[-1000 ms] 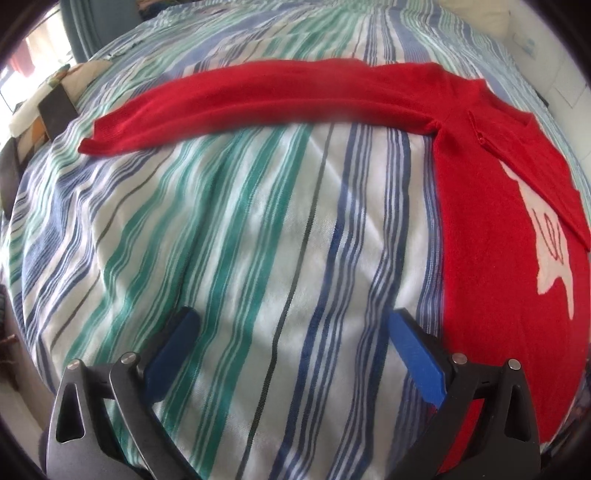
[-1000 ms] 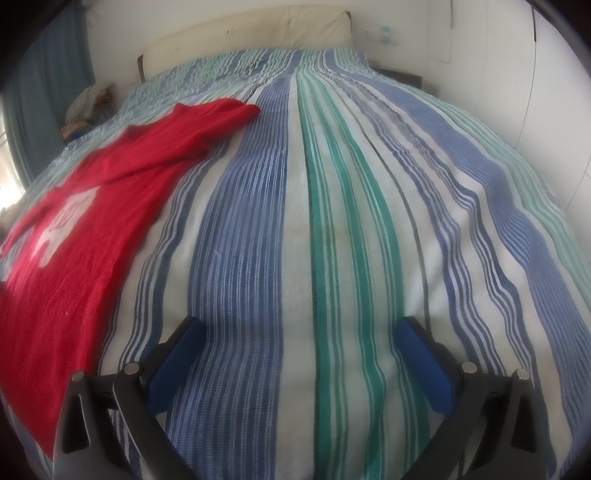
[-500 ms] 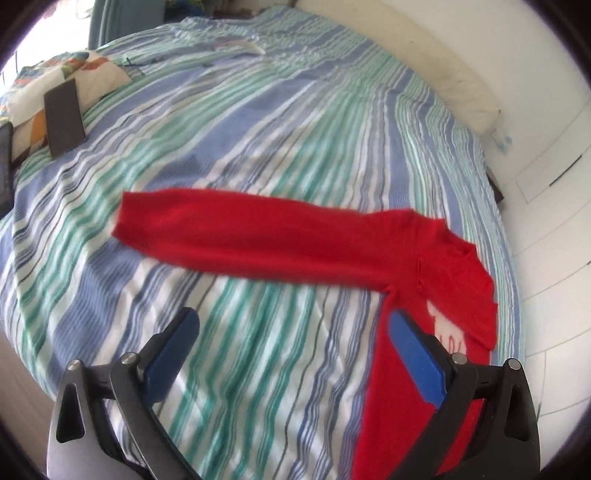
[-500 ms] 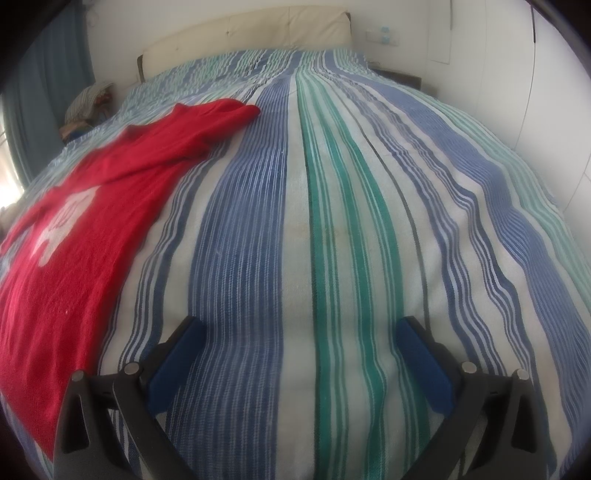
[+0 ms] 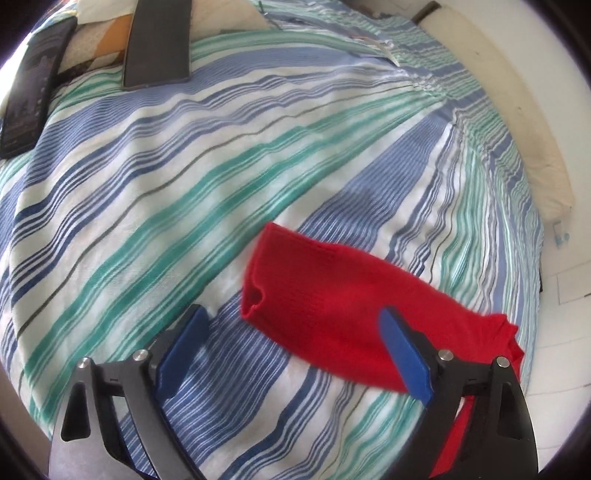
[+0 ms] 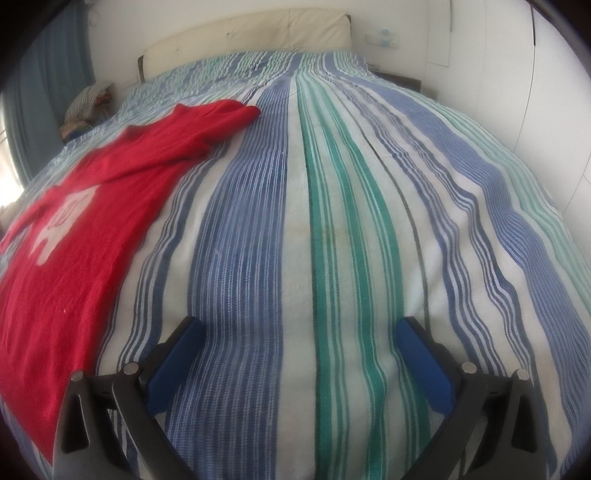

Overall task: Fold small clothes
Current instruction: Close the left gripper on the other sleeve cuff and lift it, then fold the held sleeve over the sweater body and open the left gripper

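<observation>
The left gripper [image 5: 293,354] hangs with its blue pads spread wide and nothing between them, just above the striped bedspread [image 5: 184,177]. Beyond its tips lies the cuff end of the red sweater's sleeve [image 5: 332,284]. The right gripper [image 6: 301,363] is likewise spread and empty; the red sweater [image 6: 92,229] lies flat to its left. Farther off stands the cream headboard [image 6: 258,33].
</observation>
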